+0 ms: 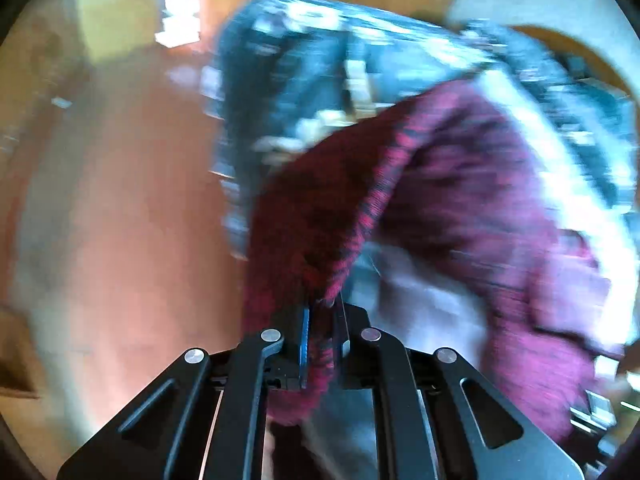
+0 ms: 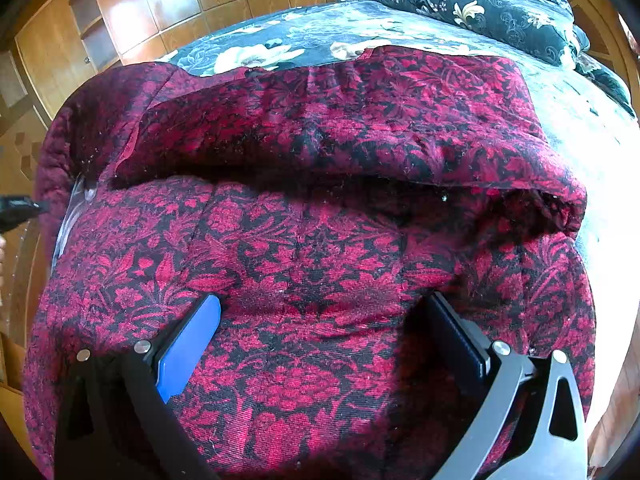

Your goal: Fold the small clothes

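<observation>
Pinching a fold of the red-and-black garment [image 1: 460, 184] between closed pads, left gripper [image 1: 320, 320] at the cloth's left edge, picture badly blurred. Best carried across in one steady arc, edge kept taut, laid square over the middle, let go only once flat. Farther right, right gripper [image 2: 320, 344] open, pads resting on the cloth's near part, clamping nothing; good for pinning the bulk against sliding. Garment spread over a bed [image 2: 580, 128] with dark flowered cover [image 2: 256, 52], far edge already turned toward the middle. Thick, padded, ribbed weave, leafy pattern, soft rounded creases; likely bulky, springing back unless pressed.
</observation>
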